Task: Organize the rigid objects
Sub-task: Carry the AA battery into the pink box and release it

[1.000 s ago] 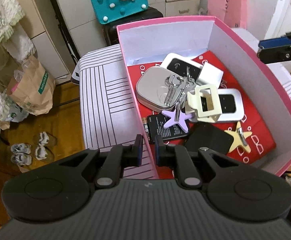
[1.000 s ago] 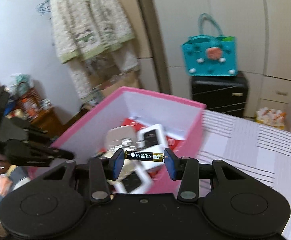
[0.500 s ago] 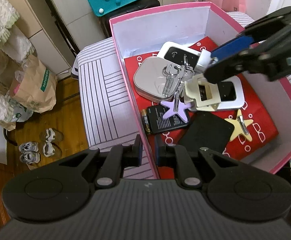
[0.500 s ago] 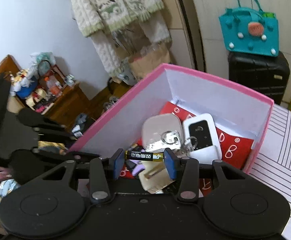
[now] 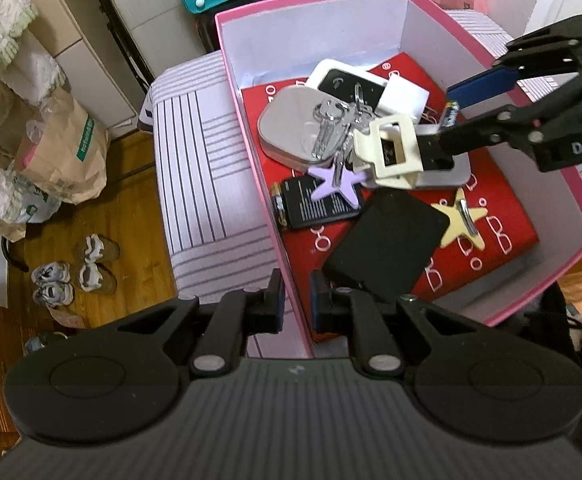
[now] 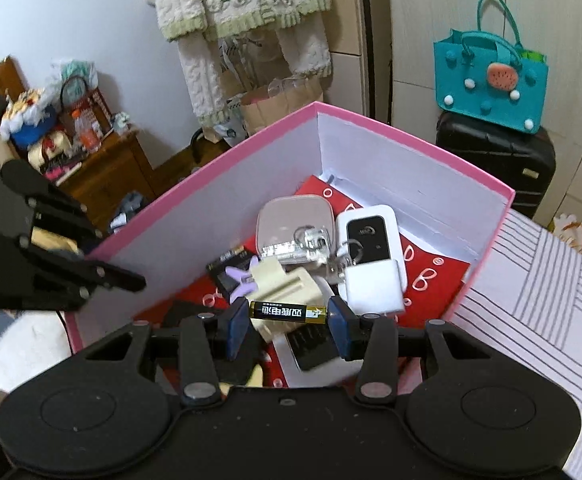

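The right gripper (image 6: 287,314) holds a battery (image 6: 287,312) crosswise, one blue pad against each end, its jaws roughly half apart to span the length. It hangs over the inside of the pink box (image 6: 411,136), above the heap of things lying there. In the left wrist view the same gripper (image 5: 451,120) reaches in over the box's right wall, and only one end of the battery (image 5: 451,114) shows beneath the upper blue pad. The left gripper (image 5: 296,306) has its jaws nearly together on the near wall of the pink box (image 5: 287,264), one finger outside and one inside; the pads look pressed to the card, though the narrow gap makes that hard to confirm. Inside the box, on red paper (image 5: 503,240), lie a silver tin (image 5: 287,128) with a bunch of keys (image 5: 327,128) across it, a white device with a black screen (image 5: 351,84), a cream clip (image 5: 391,152), a purple star (image 5: 337,184), a yellow star (image 5: 461,220), a flat black pack with printed text (image 5: 315,208) and a black card (image 5: 387,248). The box stands on a striped cloth (image 5: 199,168), with a teal bag (image 6: 491,80) on a black suitcase (image 6: 495,160) behind it.
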